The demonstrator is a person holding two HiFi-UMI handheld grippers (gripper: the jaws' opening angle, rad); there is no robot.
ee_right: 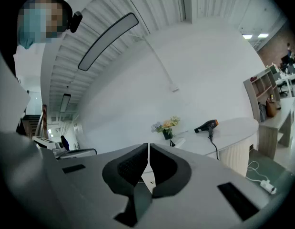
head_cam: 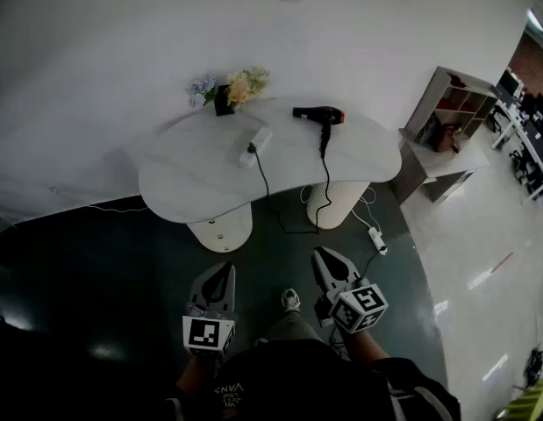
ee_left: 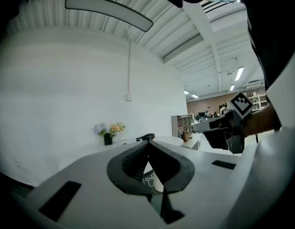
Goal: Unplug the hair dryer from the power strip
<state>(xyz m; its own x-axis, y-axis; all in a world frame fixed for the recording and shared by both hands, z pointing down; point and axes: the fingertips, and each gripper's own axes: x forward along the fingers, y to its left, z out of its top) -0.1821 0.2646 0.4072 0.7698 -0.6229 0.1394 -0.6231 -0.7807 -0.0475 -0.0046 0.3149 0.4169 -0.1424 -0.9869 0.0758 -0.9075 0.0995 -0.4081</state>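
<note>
Both tools hang low in front of the person, out over the dark floor and well short of the white surface. The left tool has its jaws pressed together with nothing between them. The right tool is the same, pads closed on empty air.

The hair dryer (black, with an orange band at one end) lies on its side toward the far right of the surface, handle pointing back at the person. It sits straight ahead of the right tool and well apart from it. Its black cord drops over the near edge, loops down by the floor and climbs back up to a dark plug seated in the white power strip. That strip lies near the middle of the surface, left of the dryer and ahead of the gap between the two tools, well apart from both.

A small bunch of flowers stands at the far edge against the wall. On the floor by the right pedestal lies a second white strip.
</note>
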